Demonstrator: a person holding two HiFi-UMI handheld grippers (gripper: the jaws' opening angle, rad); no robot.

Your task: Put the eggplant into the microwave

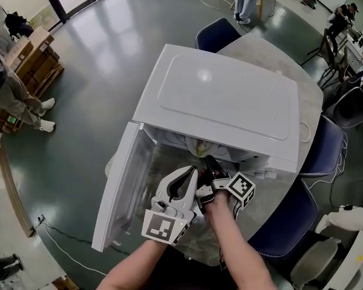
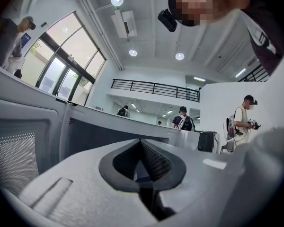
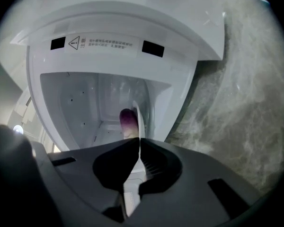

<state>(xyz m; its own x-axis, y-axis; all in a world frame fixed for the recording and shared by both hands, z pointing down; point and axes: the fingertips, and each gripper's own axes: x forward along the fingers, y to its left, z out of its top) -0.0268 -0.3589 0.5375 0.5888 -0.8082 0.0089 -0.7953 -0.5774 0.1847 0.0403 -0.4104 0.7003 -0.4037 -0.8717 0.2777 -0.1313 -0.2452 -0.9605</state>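
Note:
A white microwave (image 1: 230, 101) stands on the marble table with its door (image 1: 124, 192) swung open to the left. In the right gripper view a purple eggplant (image 3: 128, 119) lies against a thin white plate (image 3: 137, 122), seen edge-on inside the cavity. My right gripper (image 3: 139, 141) is shut on the plate's near rim. In the head view that black gripper (image 1: 209, 162) reaches into the opening. My white left gripper (image 1: 192, 173) sits just left of it, in front of the opening. Its jaws are shut on nothing, and the left gripper (image 2: 141, 143) points up past the door at the room.
The round table (image 1: 305, 95) leaves a narrow strip of marble in front of and right of the microwave. Blue chairs (image 1: 218, 34) (image 1: 323, 150) ring it. Stacked cardboard boxes (image 1: 33, 59) and a person stand far left on the dark floor.

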